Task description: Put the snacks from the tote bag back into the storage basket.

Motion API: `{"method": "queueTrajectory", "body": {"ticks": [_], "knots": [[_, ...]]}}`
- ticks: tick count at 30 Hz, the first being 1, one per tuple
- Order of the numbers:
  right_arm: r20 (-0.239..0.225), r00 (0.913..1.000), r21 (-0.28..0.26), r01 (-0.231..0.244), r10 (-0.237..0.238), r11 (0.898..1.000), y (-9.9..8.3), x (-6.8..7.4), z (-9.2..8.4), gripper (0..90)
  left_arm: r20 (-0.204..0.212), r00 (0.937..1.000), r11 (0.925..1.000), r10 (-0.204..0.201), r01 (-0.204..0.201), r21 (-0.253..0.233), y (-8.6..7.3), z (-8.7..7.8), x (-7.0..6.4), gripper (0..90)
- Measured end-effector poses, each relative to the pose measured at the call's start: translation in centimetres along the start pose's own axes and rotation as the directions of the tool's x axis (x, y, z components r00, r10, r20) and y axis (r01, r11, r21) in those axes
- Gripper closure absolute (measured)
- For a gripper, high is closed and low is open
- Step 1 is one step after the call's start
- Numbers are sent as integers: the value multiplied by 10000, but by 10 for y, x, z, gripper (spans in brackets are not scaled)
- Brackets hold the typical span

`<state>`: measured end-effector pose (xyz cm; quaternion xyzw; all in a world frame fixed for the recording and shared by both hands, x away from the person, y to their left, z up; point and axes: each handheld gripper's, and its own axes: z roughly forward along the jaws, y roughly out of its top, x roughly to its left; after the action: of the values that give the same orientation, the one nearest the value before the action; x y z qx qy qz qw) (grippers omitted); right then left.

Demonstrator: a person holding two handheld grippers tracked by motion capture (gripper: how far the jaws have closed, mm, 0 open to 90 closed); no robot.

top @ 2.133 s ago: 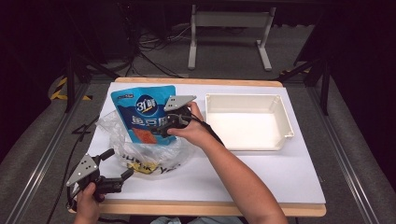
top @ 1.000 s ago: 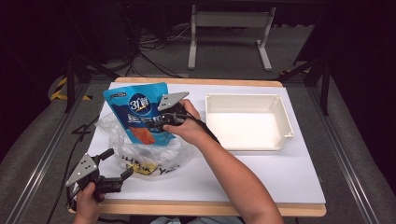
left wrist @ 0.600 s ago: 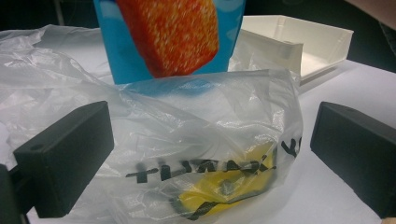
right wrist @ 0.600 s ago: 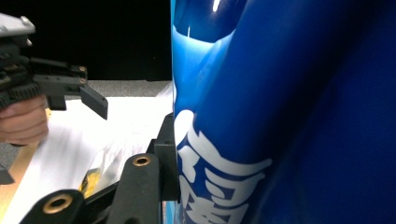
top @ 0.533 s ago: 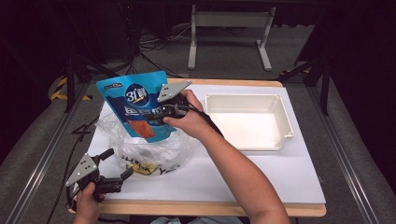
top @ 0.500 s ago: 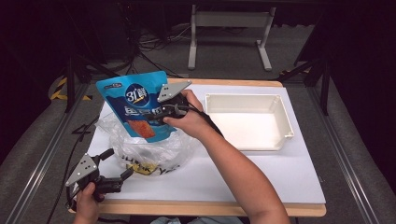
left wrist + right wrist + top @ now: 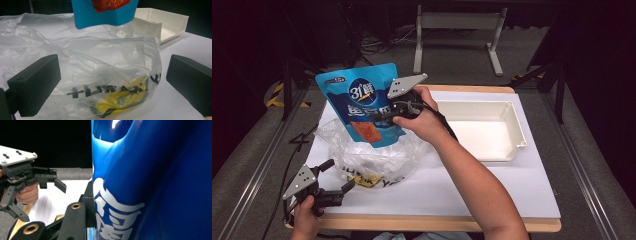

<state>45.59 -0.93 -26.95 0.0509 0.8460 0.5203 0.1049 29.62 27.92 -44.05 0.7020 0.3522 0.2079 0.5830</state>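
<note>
We have the blue pouch [image 7: 364, 107] pinched in the right gripper [image 7: 384, 116], upright, long axis vertical, hanging above the plastic bag [image 7: 372, 157]. White tray [image 7: 517, 131] lies right of the bag. Left gripper [image 7: 339, 192] spread, empty, just near-left of the bag.

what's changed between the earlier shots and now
The right gripper, shut on the glossy blue snack pouch, has lifted it up and clear of the crumpled clear plastic bag. The left gripper stayed open near the table's front edge; the bag and the white plastic tray kept their places.
</note>
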Motion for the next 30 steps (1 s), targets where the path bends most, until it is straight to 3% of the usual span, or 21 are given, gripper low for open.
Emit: {"method": "queueTrajectory", "body": {"ticks": [13, 30], "knots": [[219, 9997, -158, 55, -52, 9999, 4, -4, -30, 598, -49, 10000, 10000, 8, -8, 18, 0, -1, 0, 2], [1091, 9940, -219, -81, 105, 9997, -6, -12, -95, 599, -89, 10000, 10000, -45, 45, -45, -1, -1, 0, 2]]}}
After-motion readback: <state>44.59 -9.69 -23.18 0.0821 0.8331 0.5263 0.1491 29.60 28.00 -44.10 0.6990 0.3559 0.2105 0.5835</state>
